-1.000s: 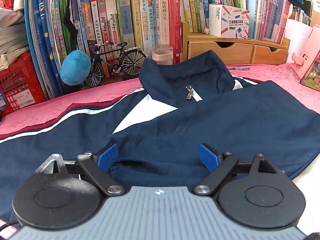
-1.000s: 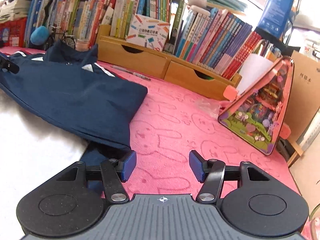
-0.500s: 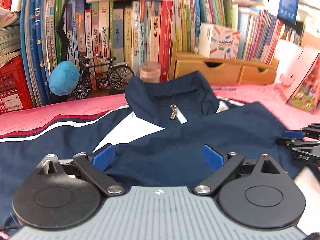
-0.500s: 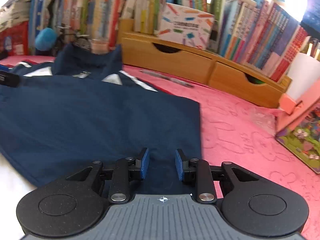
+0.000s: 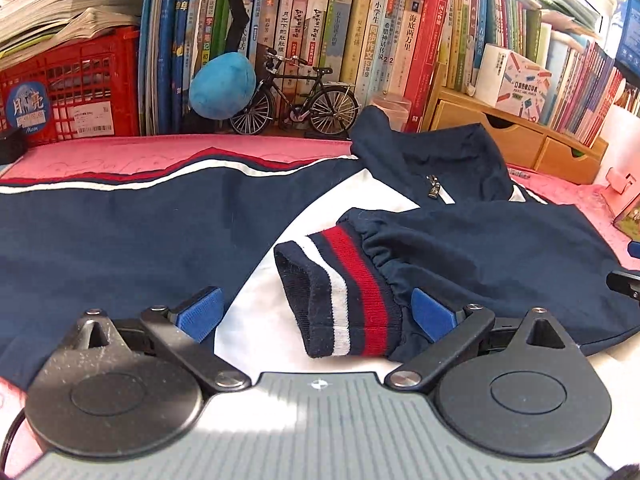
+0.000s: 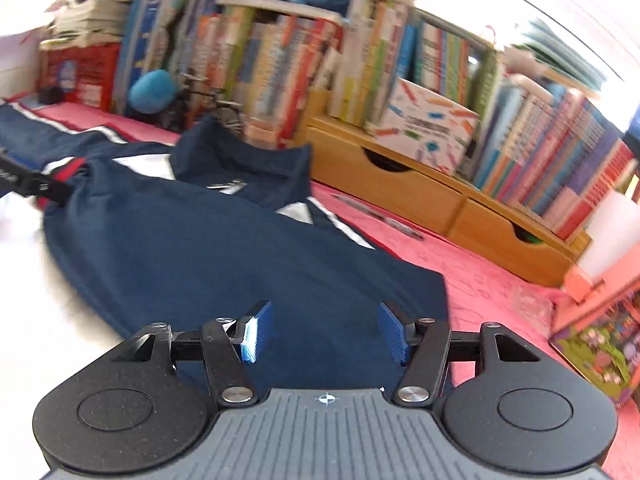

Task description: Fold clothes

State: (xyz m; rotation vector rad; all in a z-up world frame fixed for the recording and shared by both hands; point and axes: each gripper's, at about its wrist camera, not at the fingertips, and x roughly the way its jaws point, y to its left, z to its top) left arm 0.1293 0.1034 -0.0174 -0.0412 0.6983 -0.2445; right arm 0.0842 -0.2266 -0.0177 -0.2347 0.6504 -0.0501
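Observation:
A navy jacket point(image 5: 120, 240) with white panels and red and white stripes lies flat on a pink mat. Its right sleeve is folded across the front, and the striped cuff point(image 5: 344, 296) lies between the wide-open fingers of my left gripper point(image 5: 316, 312), which holds nothing. The collar and zipper pull point(image 5: 434, 188) point toward the books. In the right wrist view the jacket point(image 6: 224, 240) spreads ahead, and my right gripper point(image 6: 324, 332) hovers open and empty over its folded right edge. The left gripper's finger point(image 6: 36, 188) shows at the far left there.
A wall of books point(image 5: 360, 40), a model bicycle point(image 5: 296, 100), a blue plush ball point(image 5: 222, 86) and a red crate point(image 5: 68, 88) stand behind the jacket. A wooden drawer unit point(image 6: 420, 196), a pen point(image 6: 380, 216) and a pink toy house point(image 6: 600, 320) are at the right.
The right gripper, nearly shut half a second ago, has opened and let go of the jacket. The sleeve now lies folded across the front with its cuff between my left fingers. The left gripper shifted left.

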